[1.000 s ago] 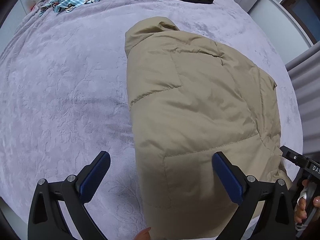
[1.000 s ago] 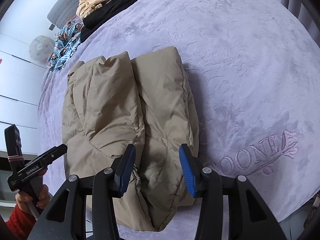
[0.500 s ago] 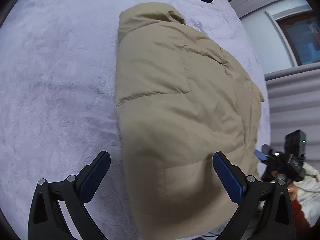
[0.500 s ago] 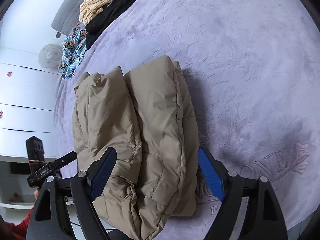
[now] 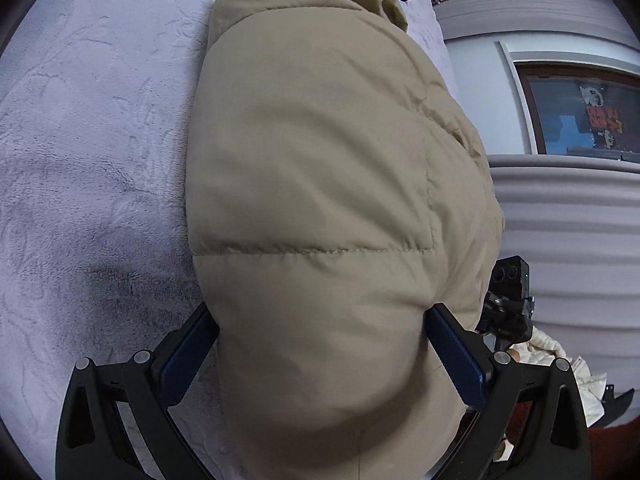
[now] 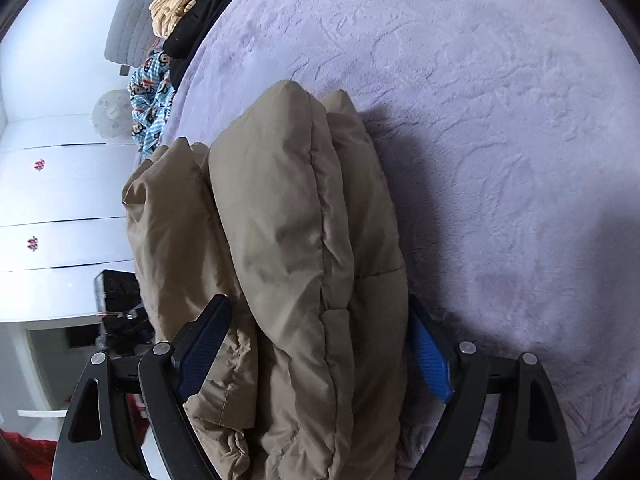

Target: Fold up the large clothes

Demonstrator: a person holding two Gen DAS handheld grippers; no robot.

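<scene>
Jacket: the tan quilted puffer jacket lies folded into a thick bundle on the lavender plush bed cover, its near end pushed between the fingers of both your tools.
Left gripper: your left gripper straddles the jacket's near end, its blue-padded fingers spread wide and touching the puffy fabric on either side; you cannot tell from this view whether they press it or merely rest against it.
Right gripper: your right gripper has just been opening, and its blue-padded fingers now stand wide with the jacket's stacked layers between them, unclamped, the left pad partly sunk into a fold.
Each other: each tool shows at the edge of the other's view, just beside the bundle.
Bed cover: it spreads bare beyond the jacket, with raised swirls.
Far clothes: a black garment, a beige crumpled garment and a blue cartoon-print cloth lie at the bed's far end, well apart from the jacket.
Room: white drawers stand past the bed on one side, a window on the other.
</scene>
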